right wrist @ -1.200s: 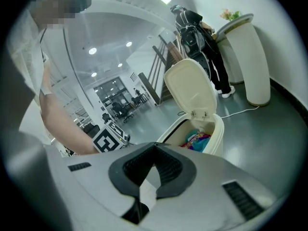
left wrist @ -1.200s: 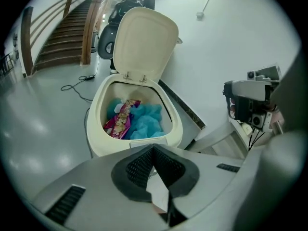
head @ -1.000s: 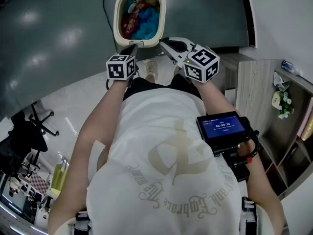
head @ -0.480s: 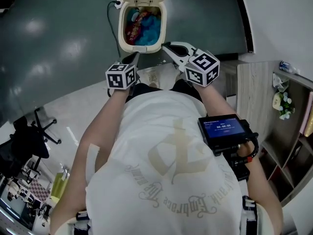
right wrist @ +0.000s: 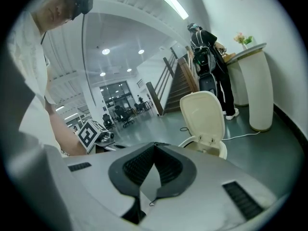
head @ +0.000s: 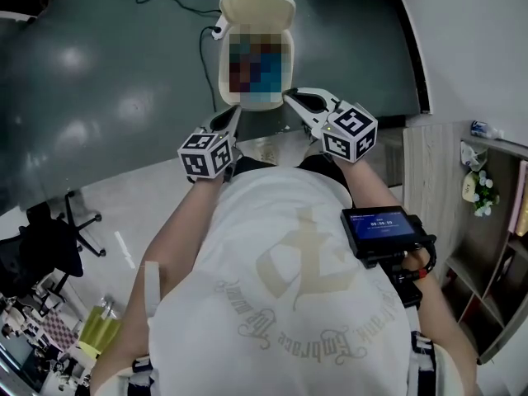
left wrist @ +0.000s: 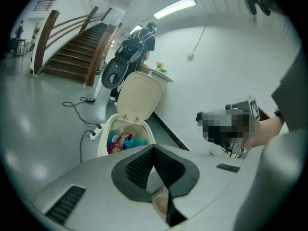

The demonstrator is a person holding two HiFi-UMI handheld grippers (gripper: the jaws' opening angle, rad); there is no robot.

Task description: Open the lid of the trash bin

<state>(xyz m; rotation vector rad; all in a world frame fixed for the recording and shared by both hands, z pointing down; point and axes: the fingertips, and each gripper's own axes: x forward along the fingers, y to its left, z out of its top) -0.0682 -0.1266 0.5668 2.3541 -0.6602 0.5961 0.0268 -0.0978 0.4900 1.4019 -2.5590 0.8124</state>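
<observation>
Trash bin [head: 221,77] located on floor [head: 99,97], near left gripper [head: 233,118] and right gripper [head: 293,98]. Both sets of jaws closed, nothing held. Lid [head: 257,11] already raised, upright on rear hinge. Lid judged light, rigid plastic; front lip recommended as hold point.

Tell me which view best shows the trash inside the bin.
The left gripper view: it looks into the trash bin and shows colourful trash under the raised lid. The head view has a mosaic patch over the bin's inside; the right gripper view shows only lid and rim.

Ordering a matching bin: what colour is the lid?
Cream lid, clearest in the left gripper view.
</observation>
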